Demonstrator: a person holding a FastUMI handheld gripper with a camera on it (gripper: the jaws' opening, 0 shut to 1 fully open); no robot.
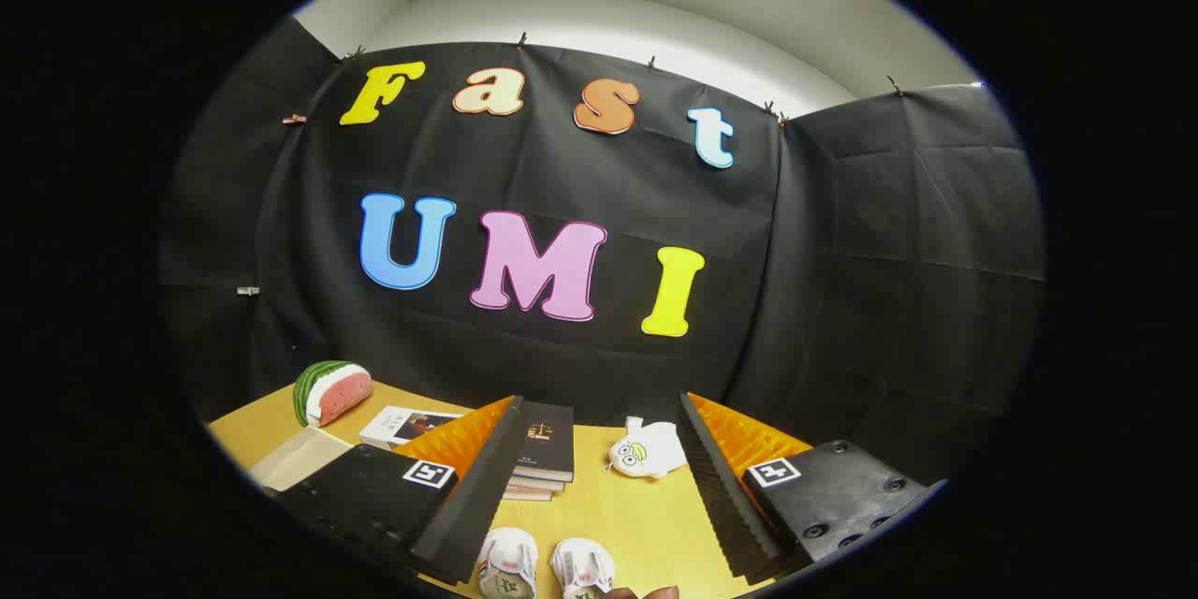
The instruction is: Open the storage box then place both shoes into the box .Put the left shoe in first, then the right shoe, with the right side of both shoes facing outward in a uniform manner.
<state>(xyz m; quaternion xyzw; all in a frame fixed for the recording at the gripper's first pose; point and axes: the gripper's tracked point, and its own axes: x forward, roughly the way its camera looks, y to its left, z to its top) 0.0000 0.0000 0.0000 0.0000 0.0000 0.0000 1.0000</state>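
Note:
Two small white shoes stand side by side on the wooden table, low down between my fingers: one shoe (pixel 509 563) nearer the left finger, the other shoe (pixel 582 569) just to its right. Both point toward me and are partly cut off. A dark fingertip of a person's hand (pixel 655 592) shows just right of the second shoe. My gripper (pixel 599 412) is open wide, raised above the table, with nothing between its fingers. The storage box is not among what I can make out.
A stack of books (pixel 543 449) with a dark cover on top lies beyond the left finger. A white plush toy (pixel 646 451) sits beside the right finger. Farther left are a watermelon-slice toy (pixel 330 391), a magazine (pixel 404 425) and a pale flat board (pixel 298 457).

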